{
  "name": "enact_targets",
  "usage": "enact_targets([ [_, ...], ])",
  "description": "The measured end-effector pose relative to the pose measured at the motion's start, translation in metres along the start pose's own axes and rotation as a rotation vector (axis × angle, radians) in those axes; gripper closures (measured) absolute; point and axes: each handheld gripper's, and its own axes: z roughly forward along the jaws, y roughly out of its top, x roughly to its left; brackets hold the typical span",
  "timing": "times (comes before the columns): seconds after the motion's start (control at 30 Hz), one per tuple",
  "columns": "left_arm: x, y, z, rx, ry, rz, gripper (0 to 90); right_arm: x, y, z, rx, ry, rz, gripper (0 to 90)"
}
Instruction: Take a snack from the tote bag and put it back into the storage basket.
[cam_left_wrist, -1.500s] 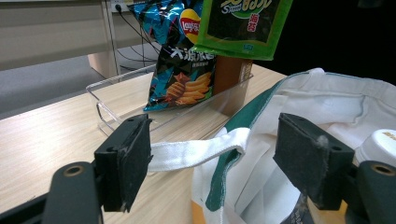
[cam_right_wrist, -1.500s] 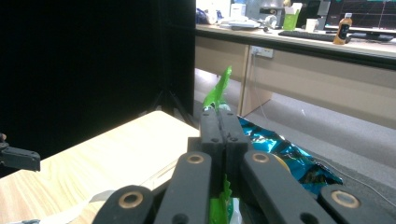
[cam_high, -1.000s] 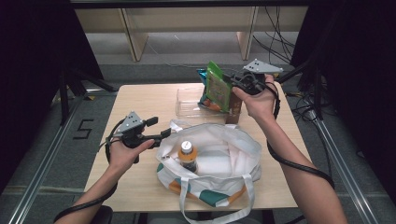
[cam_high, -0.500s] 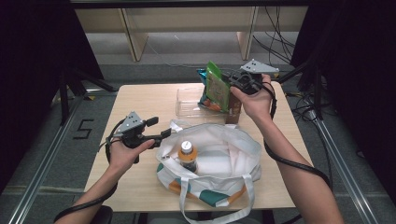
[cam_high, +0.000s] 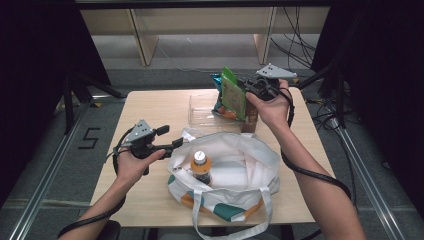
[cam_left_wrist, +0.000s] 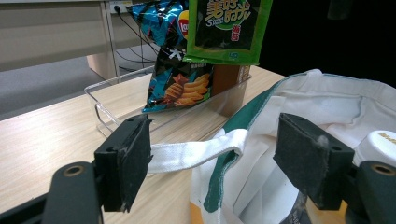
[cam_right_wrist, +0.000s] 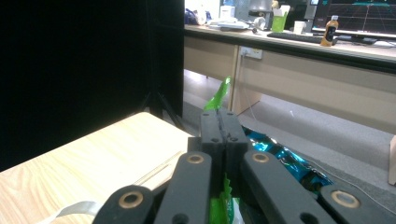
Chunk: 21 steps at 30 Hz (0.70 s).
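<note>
High view shows my right tongs (cam_high: 245, 86) closed on the top edge of the green snack bag (cam_high: 233, 95), which hangs just above the clear plastic bin (cam_high: 200, 111) in the upper middle of the frame. I cannot tell from these pictures whether the bag goes into the bin or comes out of it. In both cases I should keep the grip tight on the seam and move straight up or down, so that the bag does not catch on the blue chips bag (cam_left_wrist: 177, 65) that stands in the bin just behind it.

My left tongs (cam_high: 172, 142) are open, at the left of the frame, with the handle strap of the white tote bag (cam_left_wrist: 289, 126) between the jaws but not pressed. The tote lies at the lower middle of the tabletop (cam_high: 150, 107) and holds an orange-capped bottle (cam_high: 200, 165). A brown box (cam_left_wrist: 229, 86) stands at the bin's right end, close to the green bag, and it could block a sideways move.
</note>
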Motion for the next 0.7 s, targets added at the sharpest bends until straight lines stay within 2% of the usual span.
enact_targets([
  [0.07,0.000,0.000,0.000,0.000,0.000,0.000,26.2,0.001,0.000,0.001,0.005,-0.001,0.014,90.0],
  [0.13,0.000,0.000,0.000,-0.001,0.000,0.000,26.2,0.000,-0.001,0.003,-0.004,-0.007,-0.008,90.0],
  [0.17,0.000,0.000,0.000,-0.002,0.000,0.000,26.1,0.000,-0.001,0.005,-0.007,0.009,-0.020,90.0],
  [0.2,0.000,0.000,0.000,-0.002,0.000,0.000,26.1,0.001,-0.002,0.004,0.003,0.002,-0.002,90.0],
  [0.23,0.000,0.000,0.000,-0.002,-0.001,-0.001,26.1,0.001,-0.002,0.006,0.000,0.006,-0.011,90.0],
  [0.27,0.000,0.000,0.000,-0.002,0.000,0.000,26.2,0.002,-0.003,0.006,0.005,0.004,0.003,90.0],
  [0.3,0.000,0.000,0.000,-0.002,-0.001,0.000,26.2,0.001,-0.003,0.007,-0.002,-0.002,-0.010,90.0],
  [0.33,0.000,0.000,0.000,-0.001,-0.001,-0.001,26.2,0.002,-0.003,0.008,0.000,0.002,0.005,90.0],
  [0.5,0.001,0.000,0.000,-0.002,-0.001,-0.004,26.2,0.001,-0.004,0.012,0.012,0.008,0.009,90.0],
  [0.53,0.001,0.000,0.000,-0.001,-0.001,-0.004,26.1,0.001,-0.005,0.013,0.007,-0.002,0.006,90.0],
  [0.63,0.000,-0.001,0.001,-0.001,-0.002,-0.006,26.1,0.000,-0.004,0.016,0.004,0.007,-0.002,90.0],
  [0.7,0.000,-0.001,0.001,0.001,-0.002,-0.007,26.1,0.002,-0.004,0.016,0.015,0.006,0.020,90.0],
])
